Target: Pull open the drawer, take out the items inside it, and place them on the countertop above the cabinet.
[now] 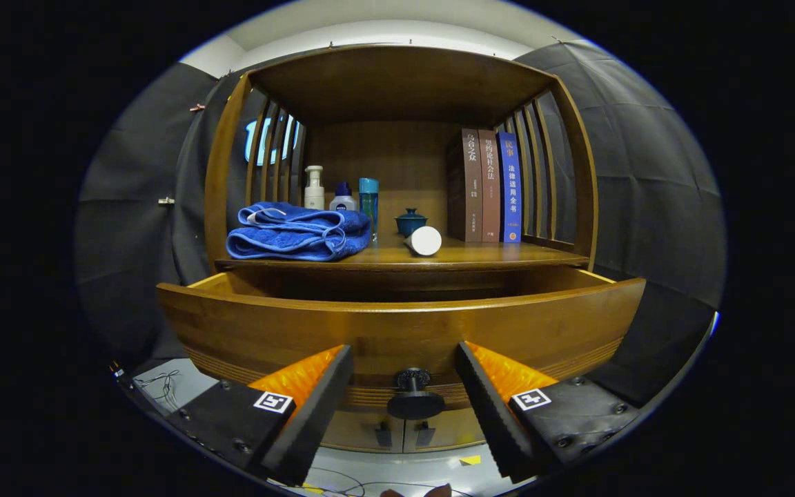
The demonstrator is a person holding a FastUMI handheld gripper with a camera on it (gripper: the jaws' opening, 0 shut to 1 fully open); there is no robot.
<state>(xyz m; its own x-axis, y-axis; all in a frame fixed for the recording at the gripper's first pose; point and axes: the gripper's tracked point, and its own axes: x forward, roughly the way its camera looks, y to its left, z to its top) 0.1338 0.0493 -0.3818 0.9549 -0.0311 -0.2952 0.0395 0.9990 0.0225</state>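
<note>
The wooden drawer [397, 324] stands pulled out toward me, its curved front panel close ahead of the fingers. Its dark round knob [414, 397] sits between my two fingers without touching either. My gripper [404, 366] is open, the fingers spread on both sides of the knob. The drawer's inside is hidden behind the front panel. Above it is the countertop [494, 257] of the cabinet. A white cylinder [424, 241] lies on its side there, near the front edge.
On the countertop lie a folded blue towel [297, 232], three bottles [342, 195], a small teal lidded cup [410, 221] and three upright books [491, 186]. Slatted side walls and a top board enclose the shelf. Cables [163, 383] trail on the floor below.
</note>
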